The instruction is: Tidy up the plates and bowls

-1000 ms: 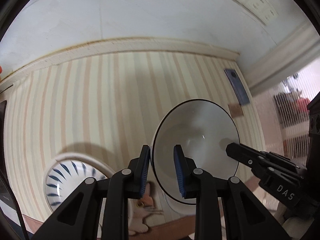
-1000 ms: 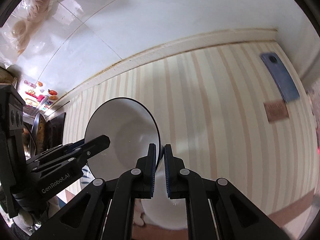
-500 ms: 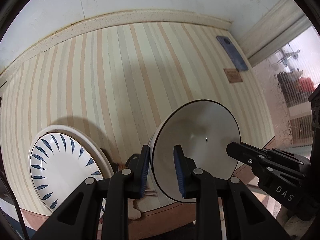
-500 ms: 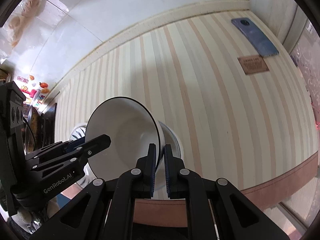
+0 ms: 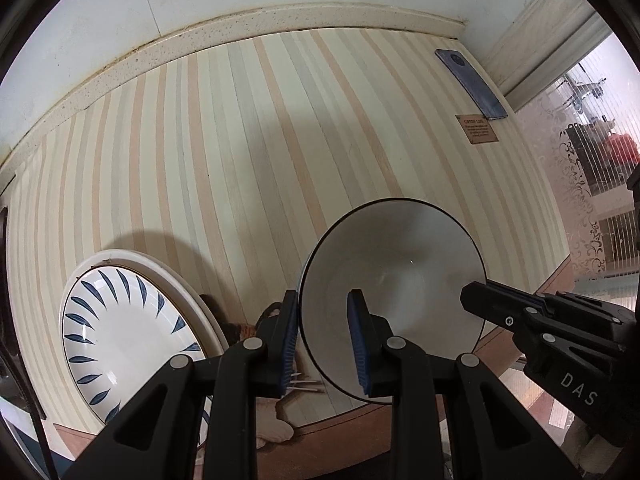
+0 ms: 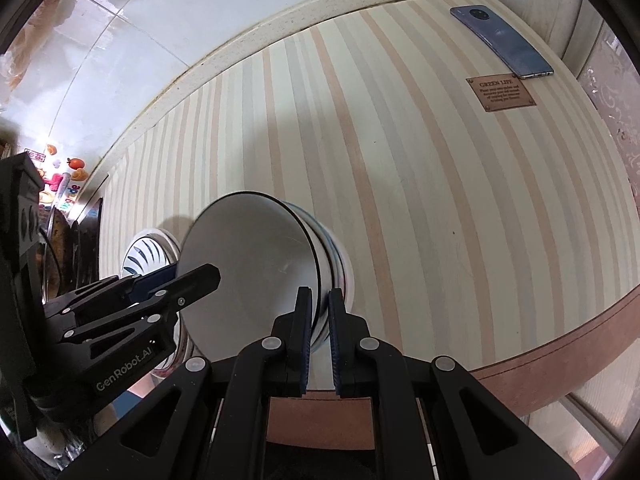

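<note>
A white bowl (image 5: 400, 264) with a thin black rim hangs just above the striped table mat (image 5: 240, 152), tilted, held from both sides. My left gripper (image 5: 324, 308) is shut on its left rim, one blue pad inside and one outside. My right gripper (image 6: 320, 300) is shut on the opposite rim; its black fingers (image 5: 480, 300) show at the bowl's right edge in the left wrist view. The bowl (image 6: 256, 264) shows blue bands on its outer wall. A white plate (image 5: 120, 328) with blue leaf marks lies on the mat to the left, also seen as the plate (image 6: 140, 252) behind the left gripper (image 6: 208, 274).
A blue-grey phone (image 6: 500, 40) lies at the mat's far right corner beside a small brown label (image 6: 502, 94). A pale stone ledge (image 5: 240, 28) and wall run along the back. The table's brown front edge (image 6: 560, 340) curves close below the bowl.
Both grippers have come down toward the mat with the bowl still held between them. The blue-leaf plate has come further into view on the left.
</note>
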The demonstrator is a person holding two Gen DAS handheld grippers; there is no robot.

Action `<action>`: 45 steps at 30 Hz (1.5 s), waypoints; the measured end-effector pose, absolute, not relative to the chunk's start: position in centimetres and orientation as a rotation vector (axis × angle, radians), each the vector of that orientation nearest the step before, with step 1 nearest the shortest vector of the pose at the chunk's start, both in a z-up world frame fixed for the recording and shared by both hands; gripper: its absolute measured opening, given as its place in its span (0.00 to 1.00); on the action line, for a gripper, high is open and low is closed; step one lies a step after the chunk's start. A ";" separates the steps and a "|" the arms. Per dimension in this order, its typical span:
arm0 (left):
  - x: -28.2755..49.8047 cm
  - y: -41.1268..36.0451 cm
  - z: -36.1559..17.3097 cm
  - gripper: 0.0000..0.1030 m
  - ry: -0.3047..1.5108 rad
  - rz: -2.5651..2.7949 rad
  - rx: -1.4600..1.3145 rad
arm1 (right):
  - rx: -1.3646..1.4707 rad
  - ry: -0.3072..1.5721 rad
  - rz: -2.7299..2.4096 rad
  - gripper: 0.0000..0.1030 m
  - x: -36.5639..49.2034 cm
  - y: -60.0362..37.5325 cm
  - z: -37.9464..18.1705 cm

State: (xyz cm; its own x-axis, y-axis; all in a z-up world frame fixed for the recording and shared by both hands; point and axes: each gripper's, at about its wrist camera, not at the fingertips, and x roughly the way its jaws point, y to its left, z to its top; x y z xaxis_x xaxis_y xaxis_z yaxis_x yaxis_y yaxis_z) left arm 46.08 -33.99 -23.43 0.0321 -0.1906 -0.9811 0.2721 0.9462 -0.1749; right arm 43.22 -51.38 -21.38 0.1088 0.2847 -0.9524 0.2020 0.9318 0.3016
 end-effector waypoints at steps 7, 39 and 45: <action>45.9 -34.1 -23.3 0.21 1.493 -0.358 0.084 | 0.381 1.485 0.061 0.10 43.5 -51.3 -21.4; 40.9 -29.6 -9.2 0.88 1.323 -0.493 0.028 | 0.219 1.291 -0.042 0.86 35.7 -49.2 -6.1; 41.8 -29.8 -10.1 0.88 1.362 -0.510 -0.003 | 0.243 1.257 -0.044 0.88 35.5 -49.6 -4.5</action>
State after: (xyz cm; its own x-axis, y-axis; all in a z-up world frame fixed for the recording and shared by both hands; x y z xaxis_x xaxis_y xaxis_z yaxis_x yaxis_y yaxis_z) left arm 41.82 -29.82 -10.11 0.1161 -0.3500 -0.9295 0.3462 0.8914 -0.2924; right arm 35.48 -49.62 -4.52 0.3114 0.1000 -0.9450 0.1655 0.9735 0.1576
